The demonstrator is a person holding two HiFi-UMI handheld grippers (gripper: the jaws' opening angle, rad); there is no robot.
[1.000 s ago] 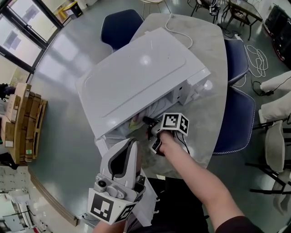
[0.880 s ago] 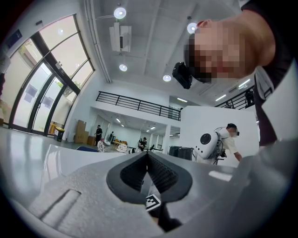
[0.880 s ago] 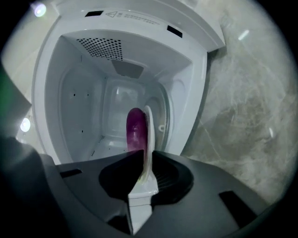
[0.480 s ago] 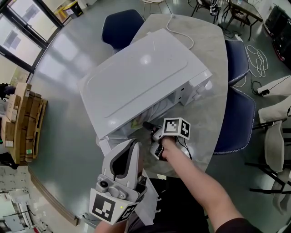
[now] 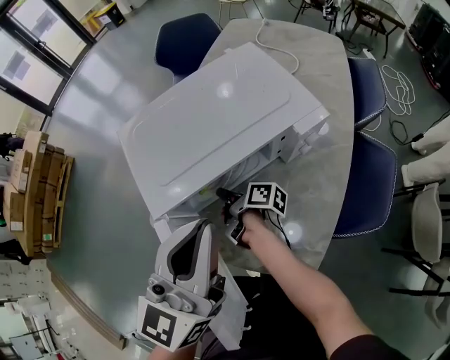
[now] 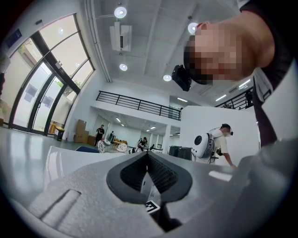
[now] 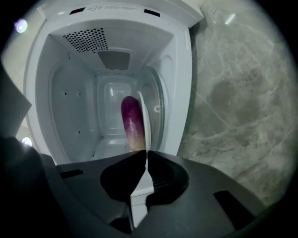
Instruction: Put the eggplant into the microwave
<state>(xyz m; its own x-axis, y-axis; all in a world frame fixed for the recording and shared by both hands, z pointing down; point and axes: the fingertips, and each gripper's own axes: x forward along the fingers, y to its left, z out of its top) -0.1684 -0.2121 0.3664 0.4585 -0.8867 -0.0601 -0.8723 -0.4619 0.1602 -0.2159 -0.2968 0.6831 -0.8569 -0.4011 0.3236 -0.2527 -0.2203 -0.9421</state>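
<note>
Only right gripper [image 7: 146, 153], empty jaws just closed, sees eggplant [image 7: 131, 122] inside microwave [image 7: 184, 69]; head view doesn't.

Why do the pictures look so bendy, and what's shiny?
Left gripper view: the wide lens bends the windows and darkens the corners; ceiling lights glare. Right gripper view: the eggplant looks soft, with a shiny streak. Head view: a bright spot on the microwave top.

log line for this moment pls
eggplant: inside microwave | right gripper: jaws just closing, nothing between, in front of opening | left gripper: shut, empty | placement: done
</note>
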